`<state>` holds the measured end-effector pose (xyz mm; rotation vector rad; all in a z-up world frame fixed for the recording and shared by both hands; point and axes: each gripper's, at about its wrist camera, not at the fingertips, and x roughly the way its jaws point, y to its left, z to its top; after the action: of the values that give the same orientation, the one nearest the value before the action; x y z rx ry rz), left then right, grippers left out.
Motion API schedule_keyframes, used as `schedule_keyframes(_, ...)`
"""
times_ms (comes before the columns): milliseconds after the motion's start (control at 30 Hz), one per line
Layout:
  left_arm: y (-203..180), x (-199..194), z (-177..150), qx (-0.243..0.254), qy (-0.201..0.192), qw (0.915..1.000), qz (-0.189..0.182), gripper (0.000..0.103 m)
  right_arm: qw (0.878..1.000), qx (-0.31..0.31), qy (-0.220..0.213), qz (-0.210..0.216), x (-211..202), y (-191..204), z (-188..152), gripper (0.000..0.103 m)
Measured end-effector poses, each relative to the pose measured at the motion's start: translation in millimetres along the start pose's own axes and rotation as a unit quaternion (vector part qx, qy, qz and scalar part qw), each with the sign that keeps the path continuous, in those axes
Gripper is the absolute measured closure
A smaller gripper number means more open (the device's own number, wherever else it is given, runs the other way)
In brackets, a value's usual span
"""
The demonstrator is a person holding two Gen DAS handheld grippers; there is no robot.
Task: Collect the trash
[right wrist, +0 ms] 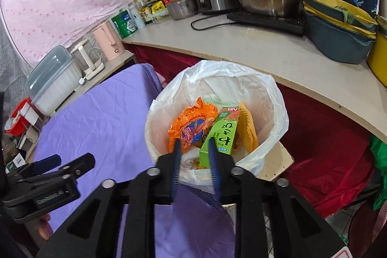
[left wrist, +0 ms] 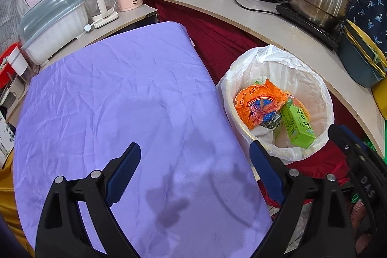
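Now, over the bin: two handheld grippers hang above a lilac-covered desk and a lined waste bin in a crowded kitchen corner.
Trash: a crumpled orange snack wrapper (right wrist: 191,123), a long green cardboard box (right wrist: 221,134) and a yellow ribbed piece (right wrist: 248,127) lie inside the round white bin with its clear plastic liner (right wrist: 278,98), which stands just beside the desk's right edge.
Right gripper: the right gripper (right wrist: 194,140) sits above the bin's near rim, jaws narrowly parted, nothing pinched between them; the green box shows past the tips, lower down in the bin.
Left gripper: the left gripper (left wrist: 196,151) is spread wide and empty over the wrinkled purple cloth on the desk (left wrist: 108,93), one finger crossing the bin's near rim in the view.
Step in hand: by the look of it, the drop into the bin is done and the desk is to be checked for more; no trash shows on the cloth.
Doing it well: lift the right gripper straight up and clear of the liner's loose rim before swinging away, so the thin plastic is not snagged and dragged off the bin.
Watch: the two grippers hang near each other at the desk's edge; move one at a time to avoid a knock.
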<state>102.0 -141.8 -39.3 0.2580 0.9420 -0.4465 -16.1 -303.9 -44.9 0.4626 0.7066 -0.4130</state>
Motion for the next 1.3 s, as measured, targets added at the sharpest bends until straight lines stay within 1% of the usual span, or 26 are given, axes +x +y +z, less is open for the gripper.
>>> schedule_keyframes(33,-0.4,-2.4,-1.6,0.001,-0.001,1.0000,0.004,0.014,1.000,0.000,-0.003,0.001,-5.0,0.0,0.2,0.069)
schedule_keyframes(100,0.5,-7.0,-4.2,0.000,-0.004,0.9999,0.009,0.012,1.000,-0.004,-0.011,-0.001,-14.9,1.6,-0.2,0.057)
schedule_keyframes(133,0.1,-8.8,-5.2,0.000,-0.005,0.9999,0.012,0.012,1.000,-0.008,-0.015,-0.003,-19.9,2.6,-0.8,0.054)
schedule_keyframes(200,-0.8,-13.6,-8.3,0.001,-0.008,0.9998,0.018,0.012,1.000,-0.019,-0.020,-0.006,-28.4,5.6,-2.5,0.044)
schedule_keyframes(300,-0.6,-20.2,-12.1,0.004,-0.011,0.9996,0.025,0.008,0.999,-0.037,-0.026,-0.014,-40.0,9.8,-5.6,0.034)
schedule_keyframes(333,-0.6,-22.9,-13.9,0.003,-0.013,0.9996,0.027,0.008,0.999,-0.042,-0.027,-0.015,-43.4,11.0,-6.6,0.032)
schedule_keyframes(400,-0.6,-26.7,-16.9,0.001,-0.014,0.9995,0.030,0.008,0.998,-0.048,-0.032,-0.018,-49.9,12.4,-8.5,0.024)
schedule_keyframes(500,-0.8,-29.7,-20.3,0.000,-0.013,0.9994,0.032,0.007,0.998,-0.055,-0.035,-0.025,-57.1,13.6,-12.8,0.019)
schedule_keyframes(667,-2.8,-37.6,-29.0,0.004,-0.019,0.9992,0.035,0.007,0.996,-0.070,-0.035,-0.045,-63.7,14.5,-19.8,0.018)
schedule_keyframes(733,-3.9,-40.2,-32.2,0.005,-0.020,0.9992,0.034,0.007,0.996,-0.070,-0.032,-0.047,-64.9,14.1,-22.5,0.017)
schedule_keyframes(833,-4.4,-43.0,-35.6,0.007,-0.022,0.9991,0.036,0.007,0.997,-0.066,-0.024,-0.043,-66.5,11.3,-27.4,0.012)
schedule_keyframes(900,-4.6,-44.6,-38.4,0.007,-0.022,0.9991,0.035,0.007,0.997,-0.065,-0.028,-0.045,-69.0,9.6,-30.5,0.011)
schedule_keyframes(967,-3.7,-45.9,-41.5,0.005,-0.023,0.9991,0.036,0.007,0.997,-0.062,-0.027,-0.044,-70.4,8.1,-33.4,0.006)
schedule_keyframes(1100,-1.8,-46.6,-47.0,0.001,-0.020,0.9991,0.036,0.007,0.997,-0.061,-0.032,-0.046,-73.6,7.8,-37.5,0.006)
schedule_keyframes(1300,-4.0,-49.4,-57.7,0.001,-0.025,0.9985,0.048,0.007,0.996,-0.069,-0.035,-0.050,-77.5,7.3,-42.2,0.006)
